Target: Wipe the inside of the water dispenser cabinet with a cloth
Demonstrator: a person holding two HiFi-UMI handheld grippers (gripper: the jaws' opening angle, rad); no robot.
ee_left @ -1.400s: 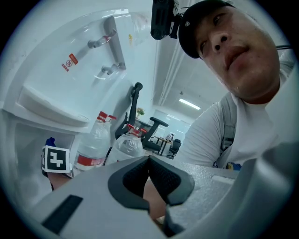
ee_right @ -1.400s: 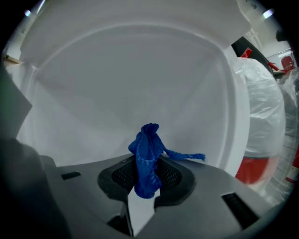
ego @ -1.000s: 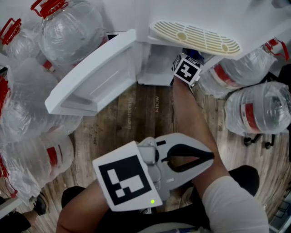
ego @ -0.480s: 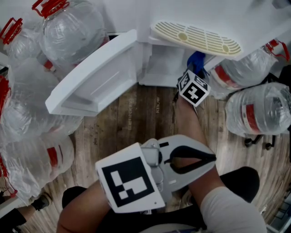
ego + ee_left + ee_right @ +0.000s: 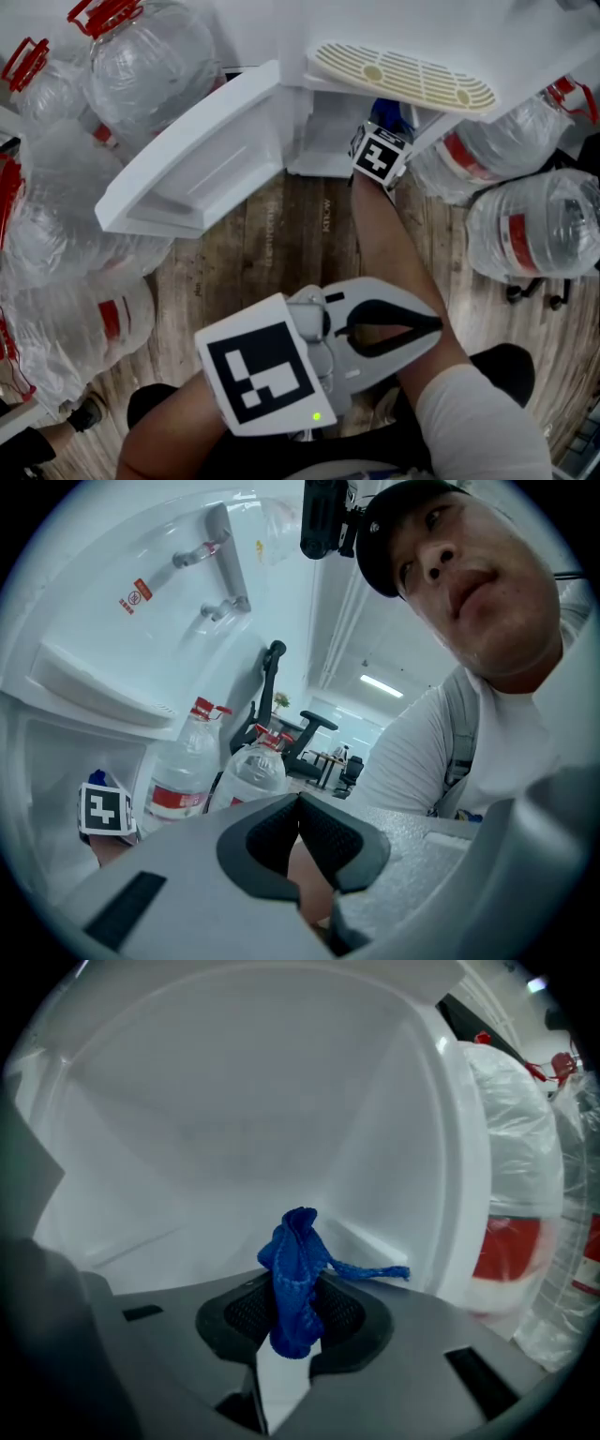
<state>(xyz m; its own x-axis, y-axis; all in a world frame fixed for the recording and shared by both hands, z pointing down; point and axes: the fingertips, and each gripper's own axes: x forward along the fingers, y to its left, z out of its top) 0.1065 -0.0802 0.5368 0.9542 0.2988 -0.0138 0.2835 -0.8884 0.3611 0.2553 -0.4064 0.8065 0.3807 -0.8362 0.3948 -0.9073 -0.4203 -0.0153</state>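
The white water dispenser's cabinet (image 5: 323, 141) stands open low at the top of the head view, its door (image 5: 197, 159) swung out to the left. My right gripper (image 5: 295, 1312) is shut on a bunched blue cloth (image 5: 295, 1274) and points into the white cabinet interior (image 5: 234, 1129). In the head view only its marker cube (image 5: 380, 153) and a bit of the cloth (image 5: 389, 111) show at the cabinet mouth. My left gripper (image 5: 433, 324) is held low near the person's body. It is shut with nothing between its pads (image 5: 323, 832).
Large clear water bottles (image 5: 525, 230) with red labels lie on the wood floor right of the dispenser, and several more (image 5: 141, 66) are piled to the left. The ribbed drip tray (image 5: 403, 77) overhangs the cabinet. The door's inner edge (image 5: 459, 1147) is close on the right.
The right gripper drew back out of the cabinet half a second ago and has since pushed in again with the cloth. The left gripper has hardly moved.
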